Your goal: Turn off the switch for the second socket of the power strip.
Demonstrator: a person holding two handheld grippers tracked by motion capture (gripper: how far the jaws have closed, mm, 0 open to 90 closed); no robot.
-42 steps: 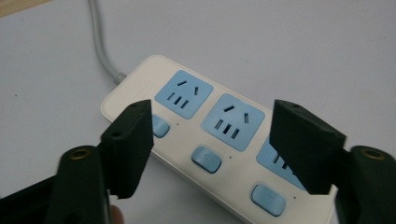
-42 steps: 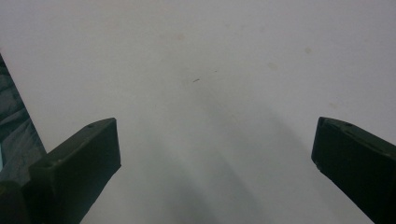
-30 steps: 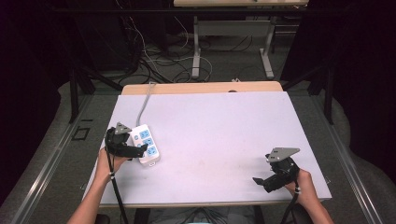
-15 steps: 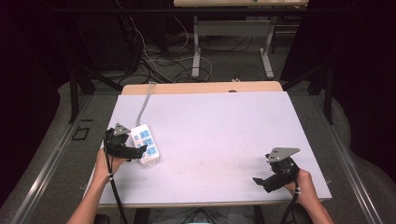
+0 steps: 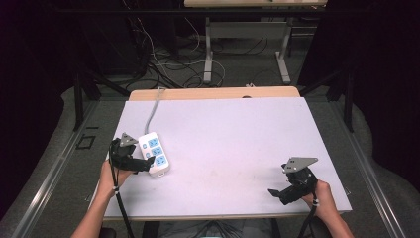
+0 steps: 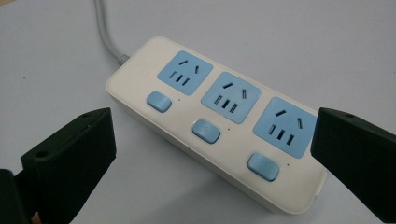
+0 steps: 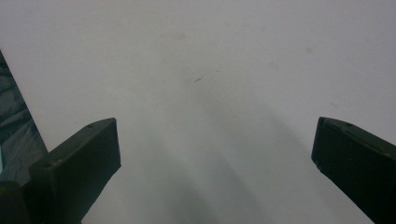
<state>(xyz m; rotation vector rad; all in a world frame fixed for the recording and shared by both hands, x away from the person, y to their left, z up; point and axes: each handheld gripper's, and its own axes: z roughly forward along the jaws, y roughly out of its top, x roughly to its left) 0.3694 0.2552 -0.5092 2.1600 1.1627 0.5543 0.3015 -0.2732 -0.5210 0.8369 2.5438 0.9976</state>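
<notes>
Table (image 5: 237, 129) with a pale, bare top, seen from above. White power strip (image 5: 154, 153) lies toward nine o'clock, near the left edge, its grey cord (image 5: 154, 108) running off toward twelve o'clock. It has three blue sockets, each with a blue switch beside it. Left gripper (image 5: 143, 164) sits just beside the strip on its nine o'clock side; in the left gripper view its jaws are spread wide, one to each side of the strip, not touching it. Right gripper (image 5: 275, 193) rests at about five o'clock, well apart from the strip, jaws spread wide over bare tabletop. Cables (image 5: 163, 59) and a desk frame (image 5: 247, 44) lie on the floor beyond twelve o'clock.
</notes>
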